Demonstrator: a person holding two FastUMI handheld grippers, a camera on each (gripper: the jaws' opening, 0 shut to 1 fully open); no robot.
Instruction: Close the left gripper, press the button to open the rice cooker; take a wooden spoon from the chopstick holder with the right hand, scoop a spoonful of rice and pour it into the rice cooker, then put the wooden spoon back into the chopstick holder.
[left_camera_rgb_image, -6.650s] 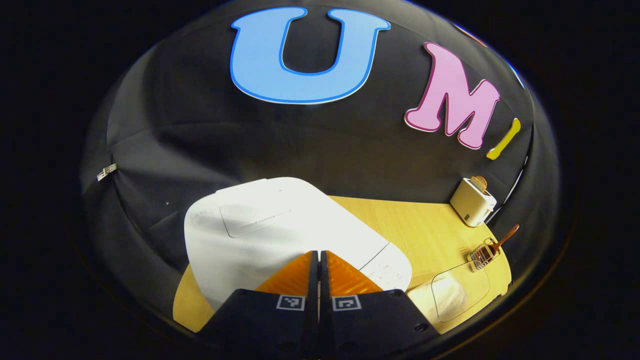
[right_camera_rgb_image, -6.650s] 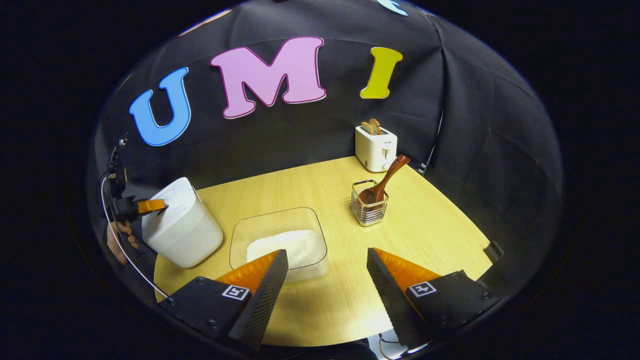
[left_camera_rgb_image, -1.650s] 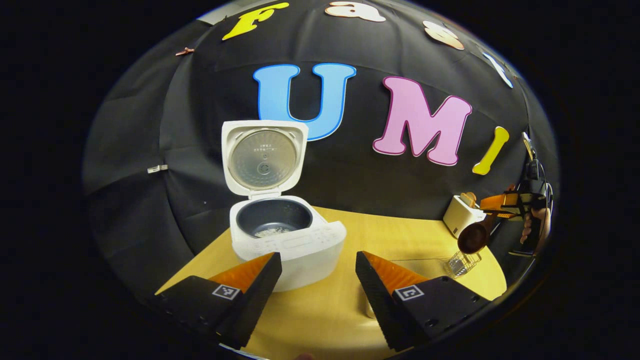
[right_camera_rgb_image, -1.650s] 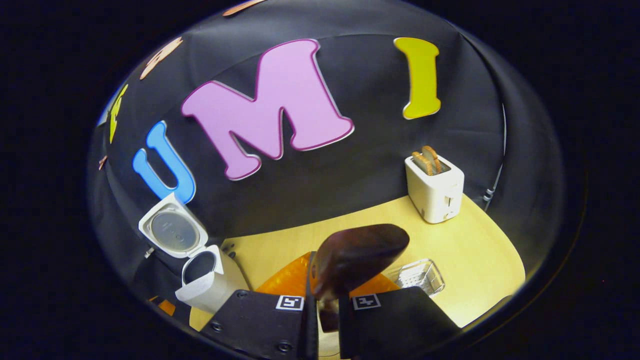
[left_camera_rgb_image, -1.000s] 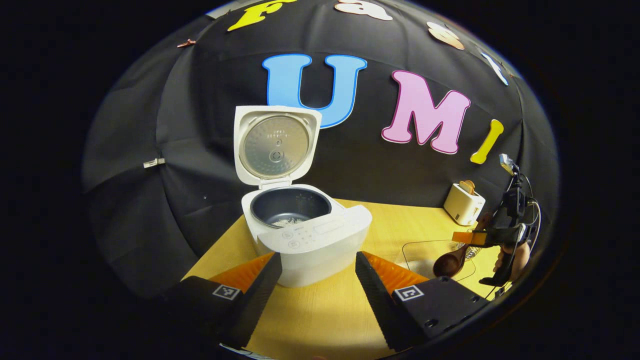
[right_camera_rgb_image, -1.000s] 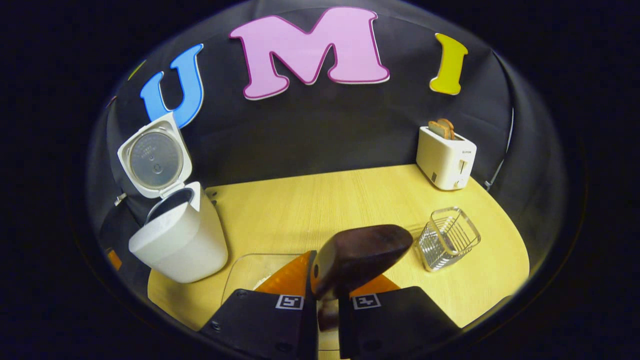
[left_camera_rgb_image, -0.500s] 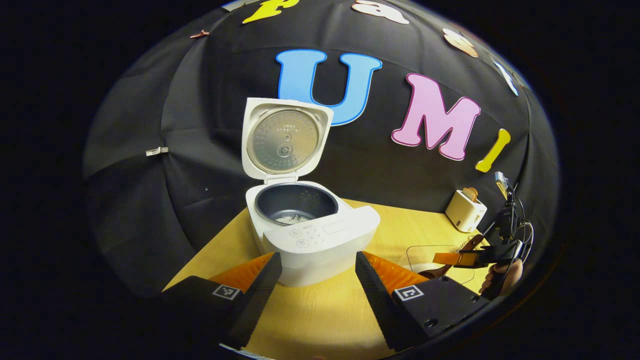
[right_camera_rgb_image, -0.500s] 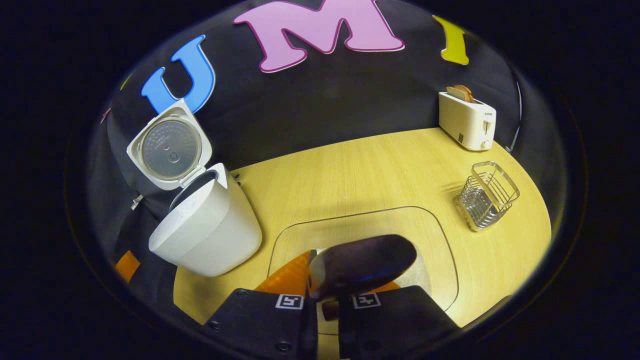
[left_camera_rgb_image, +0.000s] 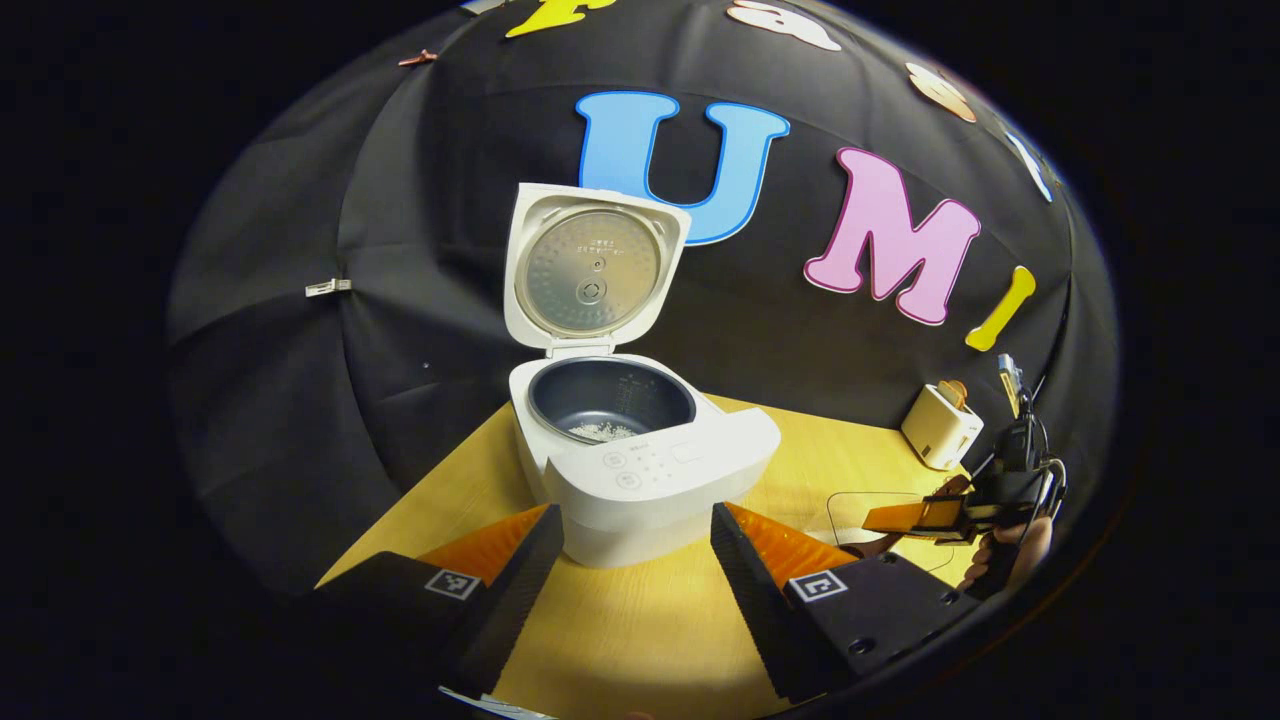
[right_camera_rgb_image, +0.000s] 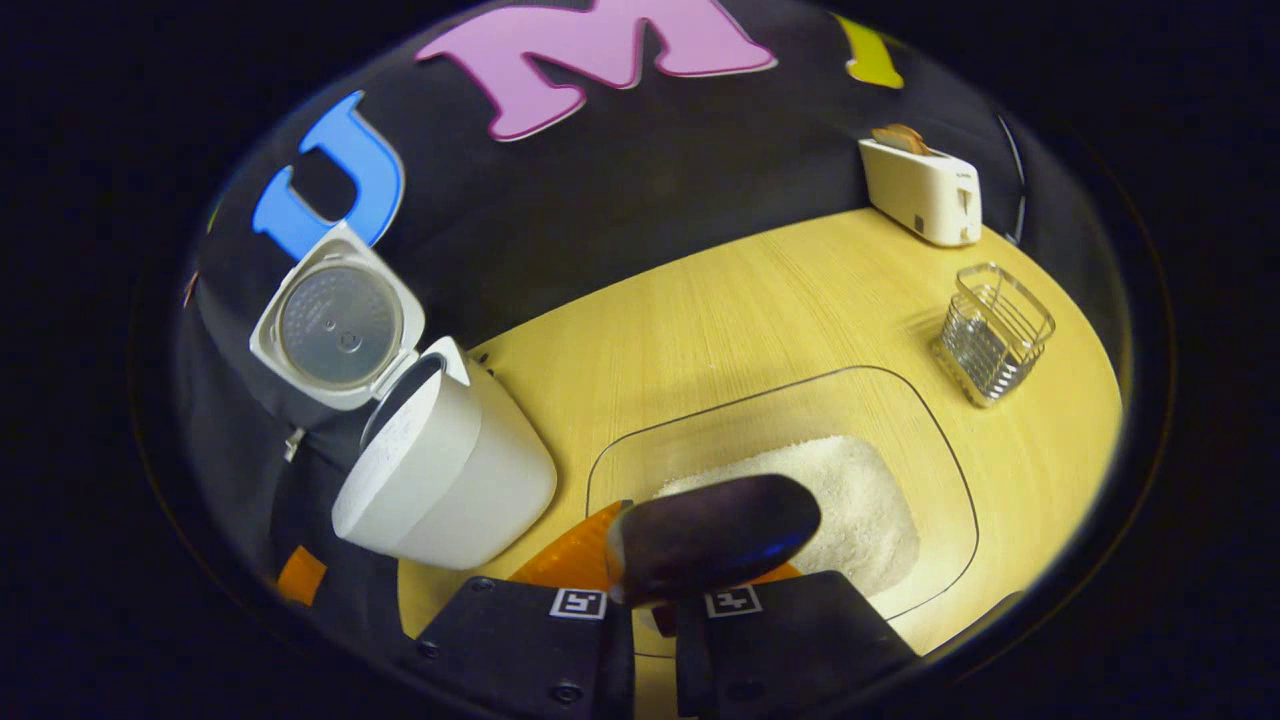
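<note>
The right gripper (right_camera_rgb_image: 655, 590), clamped on the wooden spoon (right_camera_rgb_image: 712, 540), has come down over the rice (right_camera_rgb_image: 850, 505) for scooping, while the left gripper (left_camera_rgb_image: 637, 560) waits wide before the open rice cooker (left_camera_rgb_image: 640, 450).

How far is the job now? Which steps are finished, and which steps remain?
Done: the rice cooker has its lid up, and the chopstick holder is empty.

In hand: the right gripper is shut on the wooden spoon, whose bowl is over the rice in the clear tray. The left gripper is open.

Left: scoop, pour into the cooker, return the spoon.
</note>
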